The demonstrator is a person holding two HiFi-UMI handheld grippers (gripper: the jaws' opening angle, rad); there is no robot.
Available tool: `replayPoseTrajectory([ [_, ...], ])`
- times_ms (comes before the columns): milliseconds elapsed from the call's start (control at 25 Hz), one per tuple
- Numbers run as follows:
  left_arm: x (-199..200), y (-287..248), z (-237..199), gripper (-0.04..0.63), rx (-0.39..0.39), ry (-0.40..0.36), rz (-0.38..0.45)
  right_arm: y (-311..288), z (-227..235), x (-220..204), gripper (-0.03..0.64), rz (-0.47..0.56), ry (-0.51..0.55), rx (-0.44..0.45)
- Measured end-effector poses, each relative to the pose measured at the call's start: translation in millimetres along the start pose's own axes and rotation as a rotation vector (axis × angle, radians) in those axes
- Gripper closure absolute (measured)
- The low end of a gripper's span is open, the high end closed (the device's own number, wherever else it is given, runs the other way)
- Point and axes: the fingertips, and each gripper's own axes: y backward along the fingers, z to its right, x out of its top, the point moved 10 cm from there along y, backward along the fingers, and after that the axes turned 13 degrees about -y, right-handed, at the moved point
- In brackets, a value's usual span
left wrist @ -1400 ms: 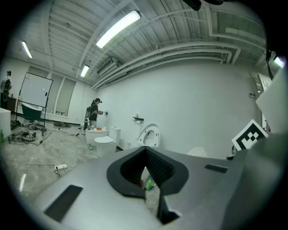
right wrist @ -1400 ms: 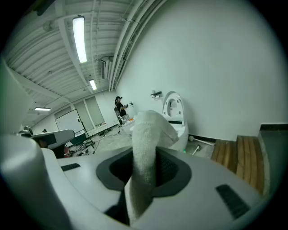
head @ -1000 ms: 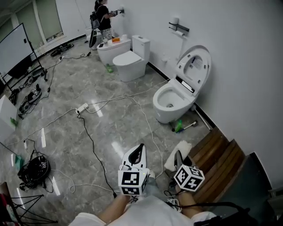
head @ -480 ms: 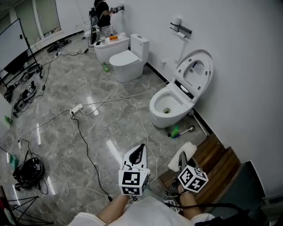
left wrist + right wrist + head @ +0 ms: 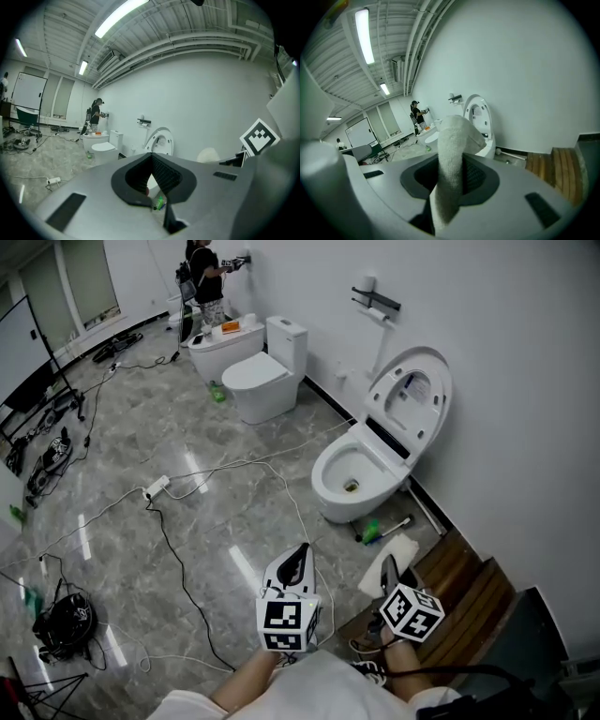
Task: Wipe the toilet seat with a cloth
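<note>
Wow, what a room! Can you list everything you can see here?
near toilet: one, white, lid up, by the wall
far toilet: one, white, lid down, further along the wall
cloth: one, white, in the right gripper
bottle: one, green, floor by near toilet
cables: several, black and white, across floor
platform: one, wooden, right
person: one, dark top, far end
left hand-held gripper: shut, empty
right hand-held gripper: shut on cloth

Left gripper (image 5: 301,551) and right gripper (image 5: 385,566) — grey shells, black-and-white marker cubes (image 5: 284,624).
</note>
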Motion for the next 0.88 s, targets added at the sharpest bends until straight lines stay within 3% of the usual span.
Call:
replayPoseTrajectory([
  [400,15.9,-77.2,-5.5,0.6,-0.03,-0.005,-0.015,-57.4,22.6,45.2,0.517,0.014,-0.062,-0.003],
  [880,21.8,-119.8,-8.8,0.601,-0.067,-0.062,-0.054,-88.8,38.2,62.3,0.517,0.029,-0.133,-0.032],
])
